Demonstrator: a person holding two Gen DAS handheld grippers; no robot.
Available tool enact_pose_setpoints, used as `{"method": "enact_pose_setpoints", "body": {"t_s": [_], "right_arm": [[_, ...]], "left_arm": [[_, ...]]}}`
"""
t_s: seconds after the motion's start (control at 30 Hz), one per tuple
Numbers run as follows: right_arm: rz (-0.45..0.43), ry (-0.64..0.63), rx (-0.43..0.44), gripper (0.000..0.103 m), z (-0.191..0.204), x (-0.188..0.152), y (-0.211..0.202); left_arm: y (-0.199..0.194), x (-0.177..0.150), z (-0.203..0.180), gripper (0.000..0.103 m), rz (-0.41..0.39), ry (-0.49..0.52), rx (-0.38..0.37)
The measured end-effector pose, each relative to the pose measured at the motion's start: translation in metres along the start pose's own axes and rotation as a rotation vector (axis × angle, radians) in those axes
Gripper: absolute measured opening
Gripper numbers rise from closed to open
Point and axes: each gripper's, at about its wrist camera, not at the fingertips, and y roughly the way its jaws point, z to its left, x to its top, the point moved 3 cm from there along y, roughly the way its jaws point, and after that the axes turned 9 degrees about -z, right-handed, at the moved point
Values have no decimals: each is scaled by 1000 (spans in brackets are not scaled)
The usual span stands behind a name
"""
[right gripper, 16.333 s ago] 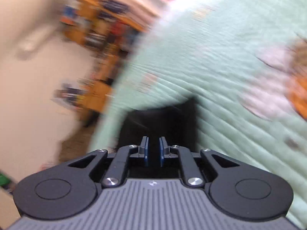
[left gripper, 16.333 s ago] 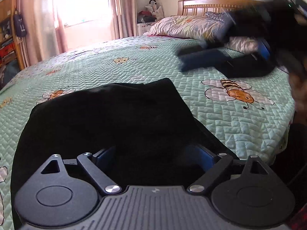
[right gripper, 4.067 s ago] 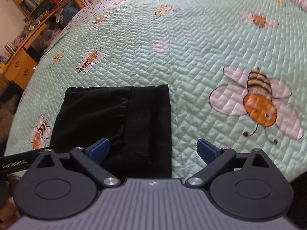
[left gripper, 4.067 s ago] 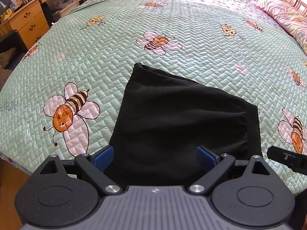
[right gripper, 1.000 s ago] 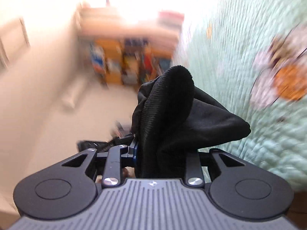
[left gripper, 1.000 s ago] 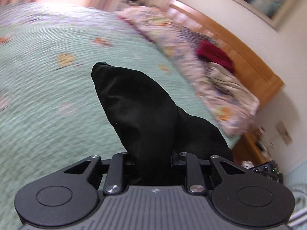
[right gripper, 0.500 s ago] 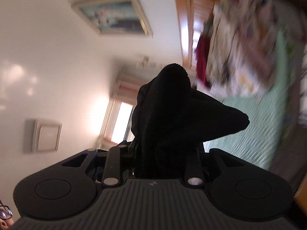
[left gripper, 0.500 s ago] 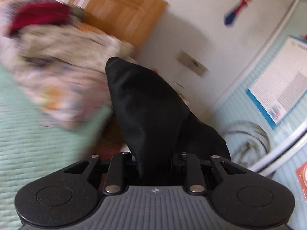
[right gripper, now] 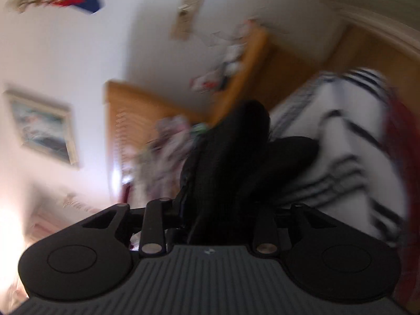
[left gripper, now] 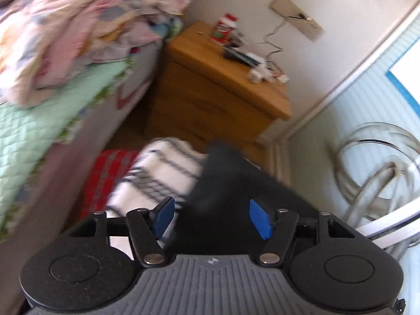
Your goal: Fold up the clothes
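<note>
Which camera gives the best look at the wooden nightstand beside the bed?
The left wrist view. The nightstand shows fairly sharply there, with its top, clutter and drawer fronts all visible. In the right wrist view it is a tilted, motion-blurred shape, partly hidden behind the black garment.

Two grippers: left gripper (left gripper: 214, 218) and right gripper (right gripper: 215, 210), one per wrist view. Blue pads (left gripper: 164, 216) showing: two, both on the left one; none countable on the right, hidden by cloth. Black garment (left gripper: 236, 191): one, seen in both views. White item with dark stripes (left gripper: 165, 176): one. Red cloth (left gripper: 105, 178) beside it: one patch. Wooden nightstand (left gripper: 218, 97): one, two drawer fronts. Small clutter on its top: blurred, count uncertain, one red-and-white container (left gripper: 224, 27) distinct. Wall plate (left gripper: 296, 17): one. Bed (left gripper: 31, 131): one, with a heap of bedding, pieces not separable. Framed picture (right gripper: 42, 128): one. Hanging wall ornament (right gripper: 65, 1): one.
</note>
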Motion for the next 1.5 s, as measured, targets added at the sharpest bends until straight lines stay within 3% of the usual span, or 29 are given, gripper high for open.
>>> {"method": "enact_pose_setpoints", "body": {"t_s": [0.03,0.1,0.17,0.23,0.37,0.47,0.53,0.63,0.7,0.77,0.87,0.93,1.07,1.23,1.33,1.4,1.5], "right_arm": [[-7,14,-12,55,-3,0,-1],[-20,43,-37,57,-9,1,-4],[-48,58,-76,66,-9,3,-9],[-98,54,-135,72,-2,7,-19],[-257,-4,-193,74,29,13,-56],[-371,-229,-127,82,80,6,-72],[-363,-395,-26,91,122,-15,-65],[-247,-611,166,91,182,-81,-42],[-128,-734,301,91,217,-139,-30],[-17,-823,438,91,247,-203,-30],[167,-949,631,95,288,-303,-44],[293,-1019,730,96,311,-365,-56],[555,-1028,845,96,335,-453,-83],[748,-1088,887,96,328,-511,-141],[861,-1124,908,96,324,-544,-177],[937,-1148,921,96,321,-566,-200],[971,-1168,920,96,319,-575,-207]], "left_arm": [[-7,1,8,69,-11,-15,14],[-28,5,23,75,-43,-42,22],[-53,8,36,77,-77,-59,20],[-82,6,43,79,-99,-24,31],[-147,-5,61,83,-150,94,132],[-207,-23,80,87,-231,152,261],[-254,-36,97,93,-321,165,373],[-334,-56,121,97,-472,167,590],[-390,-75,129,103,-586,220,813],[-440,-98,133,102,-666,299,1054],[-501,-133,141,103,-703,352,1326],[-538,-158,150,103,-699,345,1450],[-593,-214,164,103,-669,239,1589],[-624,-280,168,103,-631,175,1705],[-637,-310,167,103,-602,108,1708],[-640,-325,171,103,-591,49,1647],[-641,-350,185,103,-574,-45,1567]]}}
